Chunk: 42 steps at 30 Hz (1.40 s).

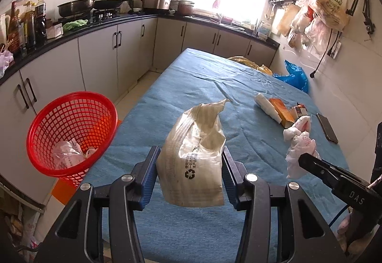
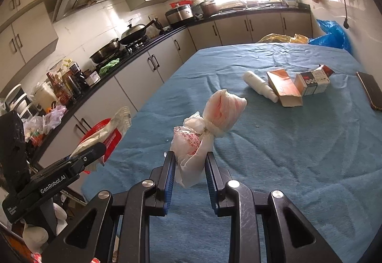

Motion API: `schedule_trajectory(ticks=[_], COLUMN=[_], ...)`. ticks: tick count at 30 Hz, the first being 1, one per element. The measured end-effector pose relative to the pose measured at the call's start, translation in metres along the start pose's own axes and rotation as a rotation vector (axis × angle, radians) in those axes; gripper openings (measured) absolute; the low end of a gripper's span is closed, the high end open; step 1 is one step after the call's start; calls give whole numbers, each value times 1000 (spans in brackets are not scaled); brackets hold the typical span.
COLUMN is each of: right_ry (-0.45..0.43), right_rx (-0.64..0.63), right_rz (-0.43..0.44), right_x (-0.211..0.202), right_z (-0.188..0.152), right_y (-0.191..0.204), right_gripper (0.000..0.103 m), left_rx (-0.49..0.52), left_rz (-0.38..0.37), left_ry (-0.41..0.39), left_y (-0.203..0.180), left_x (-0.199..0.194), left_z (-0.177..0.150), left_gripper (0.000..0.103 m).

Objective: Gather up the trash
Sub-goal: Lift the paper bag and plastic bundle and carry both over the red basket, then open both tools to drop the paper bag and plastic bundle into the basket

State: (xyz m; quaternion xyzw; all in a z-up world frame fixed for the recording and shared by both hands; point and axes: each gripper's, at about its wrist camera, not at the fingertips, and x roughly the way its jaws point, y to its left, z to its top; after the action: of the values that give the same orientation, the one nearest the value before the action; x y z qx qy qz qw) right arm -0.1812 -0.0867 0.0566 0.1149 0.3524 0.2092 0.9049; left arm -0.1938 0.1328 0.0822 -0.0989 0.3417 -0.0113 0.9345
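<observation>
Basket [image 1: 71, 136] sits off the table's left edge, ahead-left of my left gripper [image 1: 189, 167], which clamps the pouch [image 1: 195, 150]. That hand is nearer. My right gripper [image 2: 189, 170] pinches the knotted bag [image 2: 207, 124], farther right of the basket.

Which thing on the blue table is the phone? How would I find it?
Look at the table with the blue cloth and go to its right edge, beside the wall. Past the white bottle and two cardboard boxes lies the phone. It alone is flat, dark and shiny, lying apart from the litter.
</observation>
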Motion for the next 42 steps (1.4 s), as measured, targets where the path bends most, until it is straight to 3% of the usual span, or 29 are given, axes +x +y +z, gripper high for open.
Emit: schedule_trajectory(ticks=[13, 22, 29, 42], right_ry=[32, 70, 114, 198], right_rx=[-61, -125, -187, -321], right_rz=[23, 57, 138, 268], right_x=[23, 53, 86, 165], right_z=[7, 17, 29, 38], right_y=[30, 66, 110, 211], right_gripper=[28, 28, 28, 28], left_rx=[-63, -193, -270, -347], left_rz=[-2, -26, 55, 142], left_ry=[-56, -107, -163, -120], left_y=[37, 86, 135, 206], left_x=[-21, -37, -50, -27], left_z=[9, 17, 22, 28], left_gripper=[48, 48, 48, 48])
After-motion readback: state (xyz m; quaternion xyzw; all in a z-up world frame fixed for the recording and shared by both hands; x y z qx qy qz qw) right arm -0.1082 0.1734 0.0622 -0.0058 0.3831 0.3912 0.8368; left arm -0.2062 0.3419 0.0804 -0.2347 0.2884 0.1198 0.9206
